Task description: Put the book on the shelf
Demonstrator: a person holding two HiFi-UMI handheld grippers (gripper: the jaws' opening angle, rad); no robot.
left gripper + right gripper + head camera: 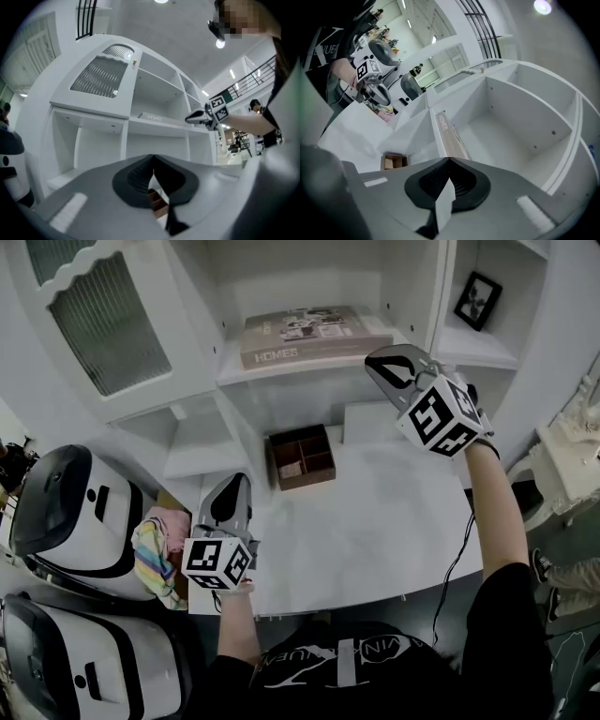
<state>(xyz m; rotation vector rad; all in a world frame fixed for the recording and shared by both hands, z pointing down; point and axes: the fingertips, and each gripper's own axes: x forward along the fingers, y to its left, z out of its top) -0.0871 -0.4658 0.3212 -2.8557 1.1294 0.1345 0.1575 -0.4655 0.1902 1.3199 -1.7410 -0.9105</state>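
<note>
Book (314, 334) (spine reads HOMES) lies flat on the middle shelf (234, 374) of the white cabinet, spine facing front, about flush w/ the shelf's front edge. Judging by that, placement looks done.

R hand-held gripper (380, 364) is at approx 4 o'clock of the book, just beside its front right corner; can't tell if it touches. Jaws pressed together, nothing between them; the book (451, 136) shows past the tips in the right gripper view.

L hand-held gripper (234, 486) hangs over the surface (394, 521) at approx 8 o'clock of the wooden box (302, 456), well apart from the book. Jaws pressed together at the tips, empty; only the box (157, 201) is seen thru the gap below them.

Risks from here:
- R gripper is very near the book corner. A sideways or pull-back move could catch the cover and skew the book or drag it over the shelf edge; w/ the spine at the lip there's little margin.
- If it slides off, it would likely drop twd the wooden box at 6 o'clock of the shelf and knock it.
- Both grippers closed and empty, so no quick catch.
- Cable (457, 563) hanging from the R arm runs by the surface's front edge; could snag there and jerk the gripper into the shelf.
- L gripper swinging twd 2 o'clock could bump the box.
</note>
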